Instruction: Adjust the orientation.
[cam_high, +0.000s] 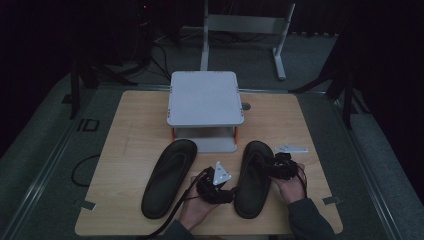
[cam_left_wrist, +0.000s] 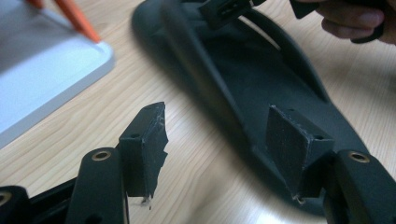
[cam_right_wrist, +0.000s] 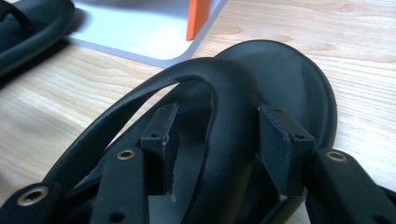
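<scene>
The right hand-held gripper straddles the curved strap of the right black rubber flip-flop sandal, which lies flat on the light wooden worktop. Its jaws stand one on each side of the strap; the right pad sits close against the strap, while a narrow gap shows at the left pad, so the strap is between them but not clamped. The left hand-held gripper hovers just beside that same sandal, near its heel end, jaws wide apart with nothing between them: one jaw over bare wood, the other over the sandal's edge. Beyond the left hand-held gripper lies the second black sandal. Ahead of both stands a white two-tier plastic shelf with orange posts.
</scene>
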